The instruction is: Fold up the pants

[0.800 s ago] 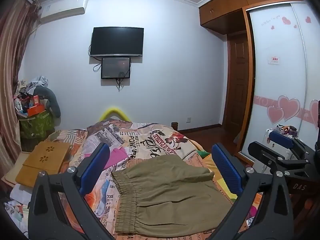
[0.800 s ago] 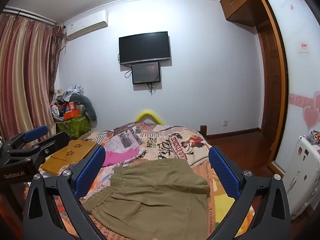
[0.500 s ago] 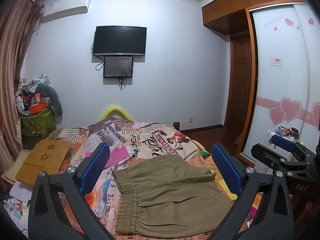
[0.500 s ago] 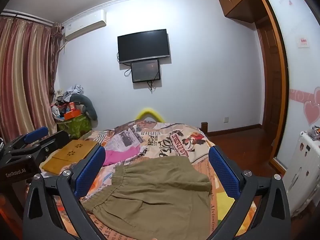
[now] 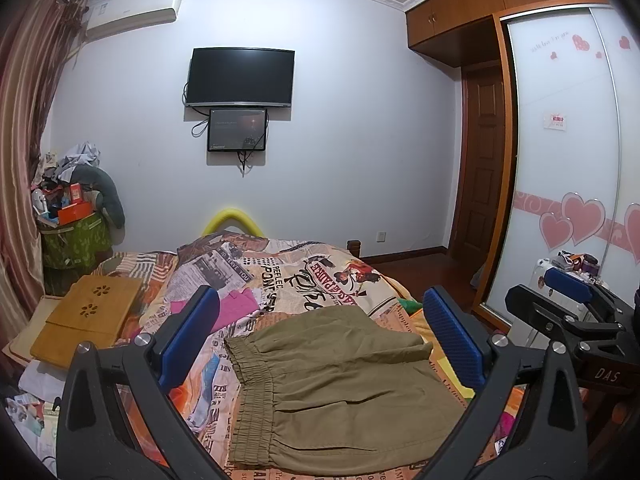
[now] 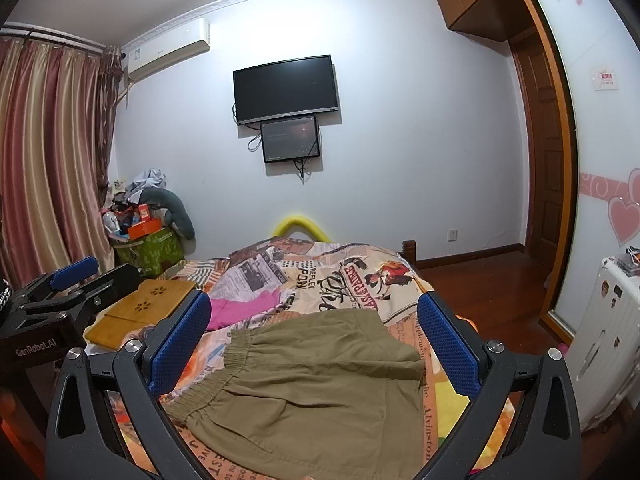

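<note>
Olive-green pants (image 5: 340, 384) lie folded flat on the printed bedspread (image 5: 304, 272), elastic waistband to the left. They also show in the right wrist view (image 6: 316, 384). My left gripper (image 5: 320, 340) is open and empty, held above the near part of the pants. My right gripper (image 6: 316, 344) is open and empty too, above the pants. The right gripper shows at the right edge of the left wrist view (image 5: 568, 312). The left gripper shows at the left edge of the right wrist view (image 6: 68, 288).
A wooden lap tray (image 5: 88, 316) lies on the bed's left side, with a pink cloth (image 5: 236, 308) beside it. A green bin of clutter (image 5: 74, 236) stands by the curtain. A white suitcase (image 6: 608, 336) and a sliding wardrobe (image 5: 568, 160) are on the right.
Both cameras have tilted up and drawn back slightly, so the pants sit a little lower in view. The pants have not moved. Both grippers stay open.
</note>
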